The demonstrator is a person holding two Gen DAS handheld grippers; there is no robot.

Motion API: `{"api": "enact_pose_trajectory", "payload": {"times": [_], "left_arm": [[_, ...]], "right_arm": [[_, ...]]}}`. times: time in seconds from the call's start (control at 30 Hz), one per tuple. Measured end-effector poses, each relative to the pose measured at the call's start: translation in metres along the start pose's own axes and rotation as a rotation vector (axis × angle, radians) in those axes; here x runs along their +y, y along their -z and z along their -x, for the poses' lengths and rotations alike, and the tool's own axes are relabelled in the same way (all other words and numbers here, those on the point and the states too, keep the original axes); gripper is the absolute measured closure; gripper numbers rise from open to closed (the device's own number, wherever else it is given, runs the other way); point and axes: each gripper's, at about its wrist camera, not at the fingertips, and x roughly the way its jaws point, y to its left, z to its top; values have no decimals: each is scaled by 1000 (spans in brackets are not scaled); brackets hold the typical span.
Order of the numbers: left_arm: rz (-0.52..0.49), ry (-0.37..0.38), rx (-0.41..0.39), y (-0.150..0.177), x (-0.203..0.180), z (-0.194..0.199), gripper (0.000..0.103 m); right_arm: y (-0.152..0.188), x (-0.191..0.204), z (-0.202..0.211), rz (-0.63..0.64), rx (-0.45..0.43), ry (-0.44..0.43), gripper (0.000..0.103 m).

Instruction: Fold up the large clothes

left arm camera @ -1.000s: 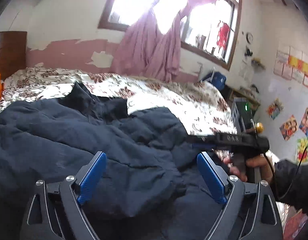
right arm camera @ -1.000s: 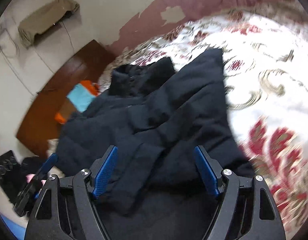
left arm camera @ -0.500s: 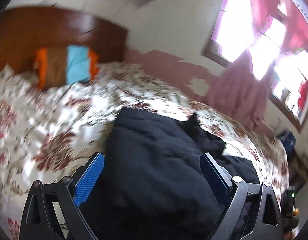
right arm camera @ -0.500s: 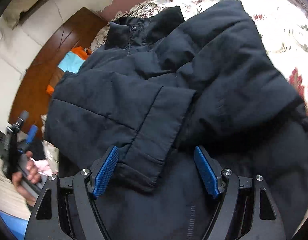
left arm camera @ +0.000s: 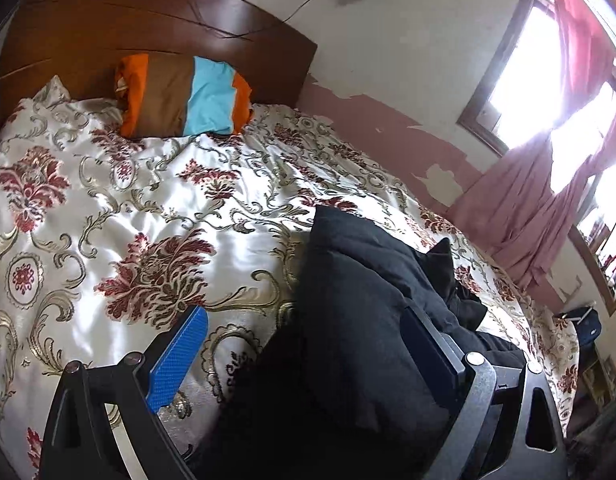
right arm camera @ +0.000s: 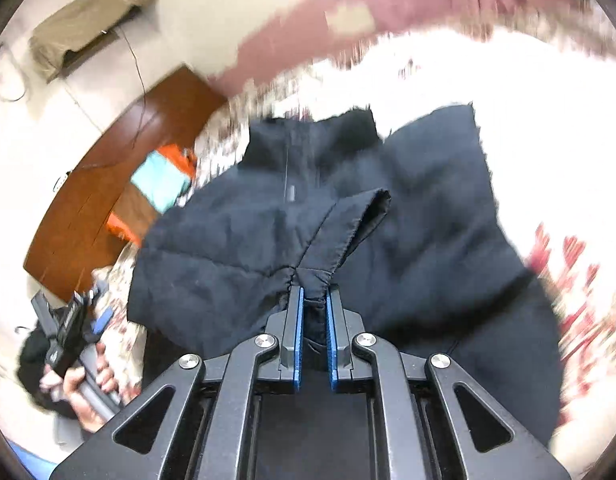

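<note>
Right gripper, fingers clamped on the sleeve cuff of the dark padded jacket at lower centre on the floral bedspread. Left gripper, fingers apart, over the jacket's edge. Striped pillow against the headboard, upper left.

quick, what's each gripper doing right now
Left gripper: open, holding nothing, over the jacket's edge.
Right gripper: shut on the jacket's sleeve cuff.

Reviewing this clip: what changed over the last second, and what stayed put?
The right gripper, open half a second ago, has shut on the sleeve cuff of the dark jacket. The left gripper swung from facing the window to facing the headboard. It stayed open and holds nothing. The jacket still lies on the floral bedspread.
</note>
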Motion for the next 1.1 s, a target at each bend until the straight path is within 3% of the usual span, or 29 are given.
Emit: {"api": "enact_pose_trajectory", "payload": {"times": [0.2, 0.3, 0.4, 0.5, 0.57, 0.6, 0.63, 0.7, 0.9, 1.0, 1.1], "left_arm": [[-60, 13, -6, 3, -14, -2, 6], [-94, 17, 1, 7, -24, -7, 6], [-171, 15, 3, 15, -40, -13, 6], [-271, 7, 16, 27, -61, -20, 6], [-313, 3, 35, 34, -74, -24, 6], [-328, 16, 39, 37, -80, -24, 6], [-346, 41, 37, 40, -89, -23, 6], [-379, 73, 34, 45, -104, -22, 6], [-452, 97, 70, 64, -134, -35, 6], [-476, 85, 121, 75, -142, -49, 6], [-532, 7, 135, 83, -148, -61, 6]], "right_arm": [[-36, -19, 40, 23, -158, 115, 94], [-36, -32, 34, 20, -156, 166, 94], [-27, -34, 8, 49, -99, 225, 94], [-16, -32, -11, 148, -43, 354, 91], [-10, -17, -13, 291, -83, 489, 89], [-8, -5, -12, 375, -127, 556, 82], [-7, 6, -10, 438, -168, 580, 66], [-7, 22, -5, 492, -205, 510, 44], [-19, 46, -34, 507, -82, 280, 43], [-18, 43, -55, 515, -38, 263, 43], [-13, 33, -79, 498, 16, 256, 43]]}}
